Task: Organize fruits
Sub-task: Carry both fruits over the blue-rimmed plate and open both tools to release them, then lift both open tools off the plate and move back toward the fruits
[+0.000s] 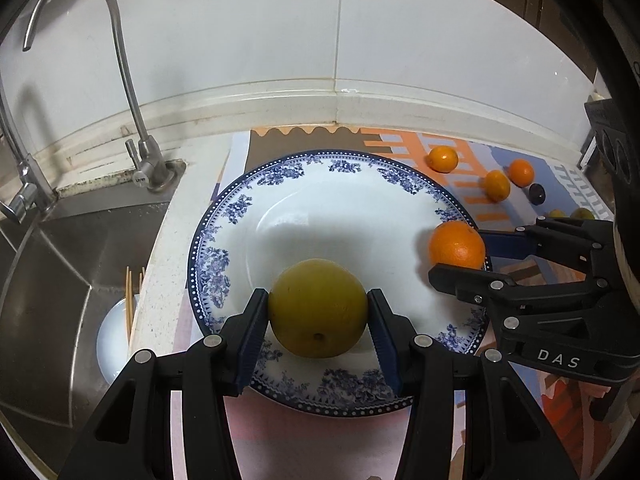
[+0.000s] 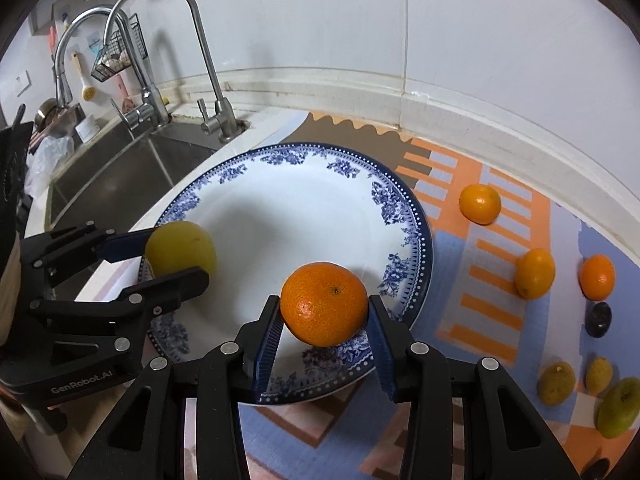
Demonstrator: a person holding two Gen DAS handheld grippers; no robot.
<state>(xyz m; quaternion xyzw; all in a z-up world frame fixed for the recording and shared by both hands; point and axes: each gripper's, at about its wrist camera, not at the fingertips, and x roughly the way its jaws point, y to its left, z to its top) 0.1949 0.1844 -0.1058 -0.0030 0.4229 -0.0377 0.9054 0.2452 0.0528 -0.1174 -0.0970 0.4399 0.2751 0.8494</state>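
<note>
A blue-and-white plate [image 1: 280,184] [image 2: 280,184] lies on a patterned mat. My left gripper [image 1: 318,320] is shut on a yellow-green fruit [image 1: 318,314] over the plate's near part; it also shows in the right wrist view [image 2: 180,250]. My right gripper [image 2: 324,312] is shut on an orange [image 2: 324,304] over the plate's right rim; the orange shows in the left wrist view [image 1: 456,246] too. Three small oranges [image 2: 480,204] [image 2: 534,274] [image 2: 597,277], a dark plum [image 2: 599,319] and several yellow-green fruits [image 2: 556,384] lie on the mat to the right.
A steel sink [image 1: 60,280] with two taps [image 1: 132,80] lies left of the plate; a bowl with chopsticks [image 1: 120,328] sits in it. A white tiled wall [image 1: 340,40] runs behind the counter.
</note>
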